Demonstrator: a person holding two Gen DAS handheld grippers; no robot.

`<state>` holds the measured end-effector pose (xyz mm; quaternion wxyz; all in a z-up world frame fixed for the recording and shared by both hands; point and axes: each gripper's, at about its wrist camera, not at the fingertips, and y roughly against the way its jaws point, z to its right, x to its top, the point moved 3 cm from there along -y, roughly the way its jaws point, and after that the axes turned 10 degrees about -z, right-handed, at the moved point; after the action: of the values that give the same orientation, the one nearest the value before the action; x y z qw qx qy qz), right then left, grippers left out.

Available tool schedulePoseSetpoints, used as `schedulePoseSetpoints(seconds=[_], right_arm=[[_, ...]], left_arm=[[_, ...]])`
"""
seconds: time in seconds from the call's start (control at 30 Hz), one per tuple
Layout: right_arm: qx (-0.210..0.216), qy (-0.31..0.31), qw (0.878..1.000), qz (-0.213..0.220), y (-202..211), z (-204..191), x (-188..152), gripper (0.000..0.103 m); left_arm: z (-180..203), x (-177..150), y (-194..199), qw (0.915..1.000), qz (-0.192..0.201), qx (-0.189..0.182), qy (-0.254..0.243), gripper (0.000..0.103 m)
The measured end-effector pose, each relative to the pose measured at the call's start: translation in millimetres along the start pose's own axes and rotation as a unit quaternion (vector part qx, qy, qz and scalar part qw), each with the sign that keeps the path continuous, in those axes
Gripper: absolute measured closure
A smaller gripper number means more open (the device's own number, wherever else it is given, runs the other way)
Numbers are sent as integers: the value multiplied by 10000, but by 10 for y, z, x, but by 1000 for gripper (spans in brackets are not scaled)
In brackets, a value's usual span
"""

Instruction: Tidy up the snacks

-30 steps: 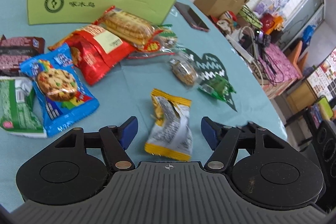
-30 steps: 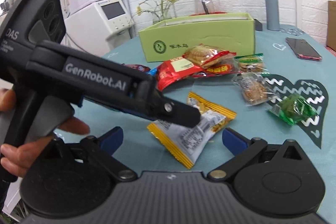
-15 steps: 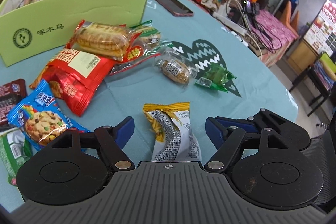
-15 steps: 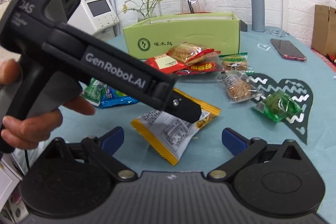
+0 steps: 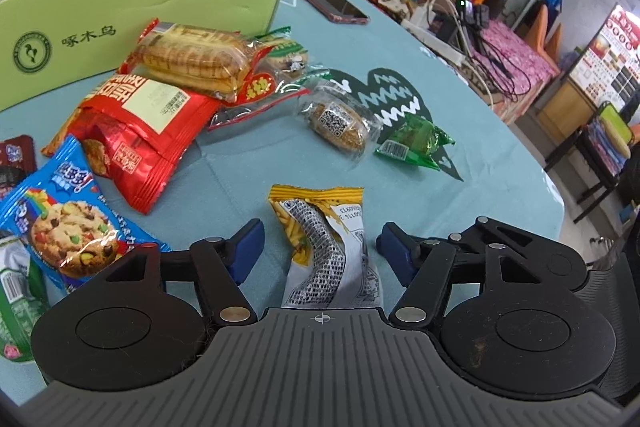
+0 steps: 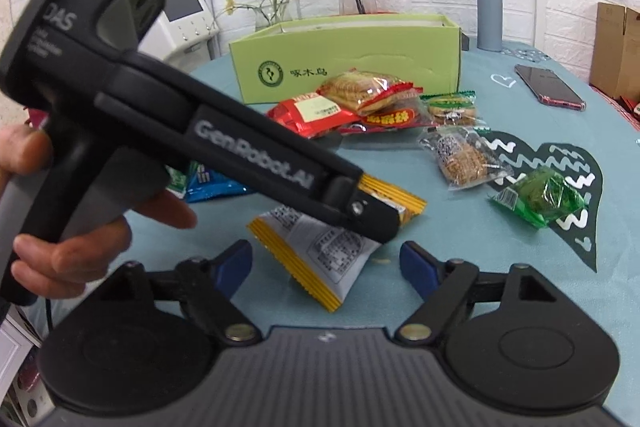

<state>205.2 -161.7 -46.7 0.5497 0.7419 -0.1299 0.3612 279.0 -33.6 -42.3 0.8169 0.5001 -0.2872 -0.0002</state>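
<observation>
Teal round table (image 5: 472,131), scattered snack packets (image 5: 140,131), green box (image 5: 132,15), phone (image 5: 328,1)

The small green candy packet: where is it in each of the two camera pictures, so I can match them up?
Left wrist view: the green candy packet lies right of centre, on the dark heart shape printed on the tablecloth.
Right wrist view: the same packet lies far right, mid-height, again on the heart.
Shared landmark: the light green box at the back of the table.
</observation>
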Motion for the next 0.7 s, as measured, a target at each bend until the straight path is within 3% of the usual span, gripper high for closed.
schedulePoseSetpoints(seconds=[0.07,0.17,0.27,0.37,0.53,0.7], right_arm=[[-2,75,10000,18,-24,-30,9,21],[91,190,9998,46,-32,-95,39,37],[177,366,9990,200,31,-103,198,40],[100,671,9964,505,122,-101,528,40],[-60,1051,9887,1068,34,110,1423,40],[-123,1169,9878,1020,-403,400,2177,40]], left_arm=[[-37,-61,31,9999,103,-90,104,62],[-95,-126,48,9986,164,-244,435,93],[-99,-59,220,9969,435,-208,618,94],[-103,239,460,9948,764,-177,652,94],[-230,1077,794,9887,1406,22,521,93],[-560,1880,700,9862,1519,232,620,93]])
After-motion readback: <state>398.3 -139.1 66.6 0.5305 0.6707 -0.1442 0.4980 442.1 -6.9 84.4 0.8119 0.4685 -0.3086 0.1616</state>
